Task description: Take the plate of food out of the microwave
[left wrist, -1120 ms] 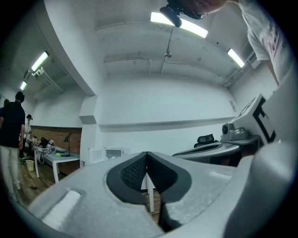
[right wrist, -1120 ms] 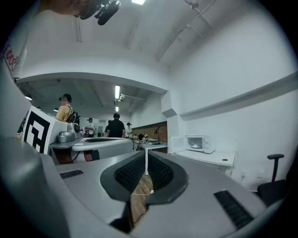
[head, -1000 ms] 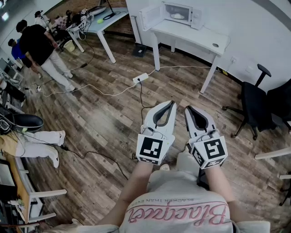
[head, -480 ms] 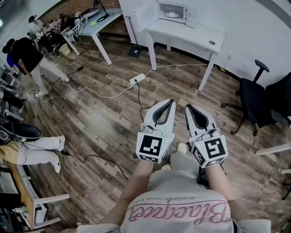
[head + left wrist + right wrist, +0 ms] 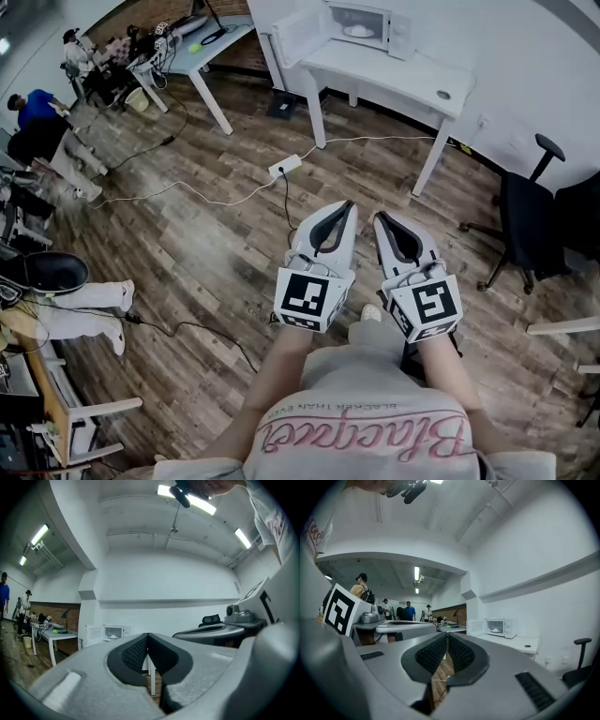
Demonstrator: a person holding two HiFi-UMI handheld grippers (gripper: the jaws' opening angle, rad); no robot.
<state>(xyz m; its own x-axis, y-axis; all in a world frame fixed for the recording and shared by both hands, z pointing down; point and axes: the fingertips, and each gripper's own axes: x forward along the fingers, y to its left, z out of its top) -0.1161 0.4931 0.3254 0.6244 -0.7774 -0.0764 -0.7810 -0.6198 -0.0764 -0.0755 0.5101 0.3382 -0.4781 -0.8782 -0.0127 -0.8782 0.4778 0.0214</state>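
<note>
The white microwave (image 5: pixel 400 36) stands at about 12 o'clock in the head view, far across the room, on the left end of a white table (image 5: pixel 405 81). Its door (image 5: pixel 292 36) is swung fully open toward 9 o'clock, leaving the lit cavity exposed. Inside, on the cavity floor, sits a pale plate (image 5: pixel 356 31) carrying a low whitish mound of food — too small and far off to say what kind.

In the left gripper view the microwave (image 5: pixel 115 626) shows at roughly 9 o'clock, the door (image 5: pixel 93 635) open on its left and the plate (image 5: pixel 113 637) inside. In the right gripper view the microwave (image 5: pixel 511 628) is at about 3 o'clock — plate (image 5: pixel 495 630) flat within, door (image 5: pixel 476 627) open.
</note>
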